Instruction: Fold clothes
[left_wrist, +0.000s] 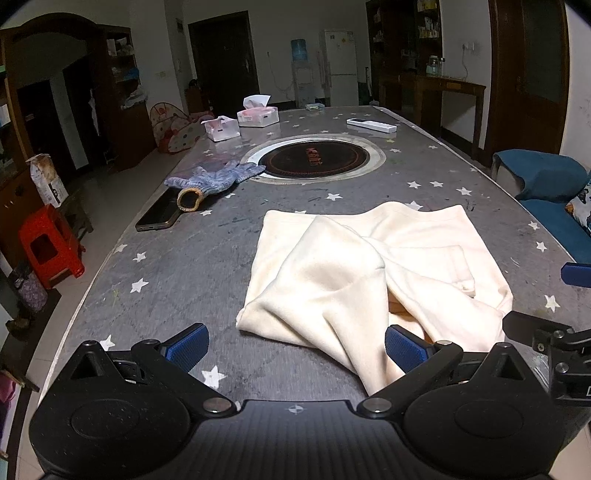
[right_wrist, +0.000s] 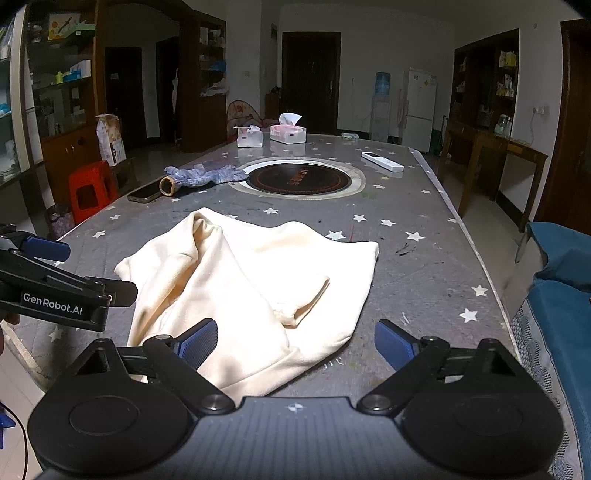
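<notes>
The left gripper (left_wrist: 295, 345) is wide open. The right gripper (right_wrist: 295, 343) is wide open too. The cream cloth (left_wrist: 373, 273) lies just ahead of both.

left hand-held gripper (left_wrist: 297, 349) | black frame | blue ribbed pads (left_wrist: 188, 347) | white "GenRobot.AI" lettering

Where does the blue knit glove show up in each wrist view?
Left wrist view: the blue knit glove lies left of centre, beyond the cream garment, its fingers touching the round hotplate's rim.
Right wrist view: the glove sits upper left of centre, again at the hotplate's left edge.
Shared landmark: the round hotplate set into the table.
</notes>
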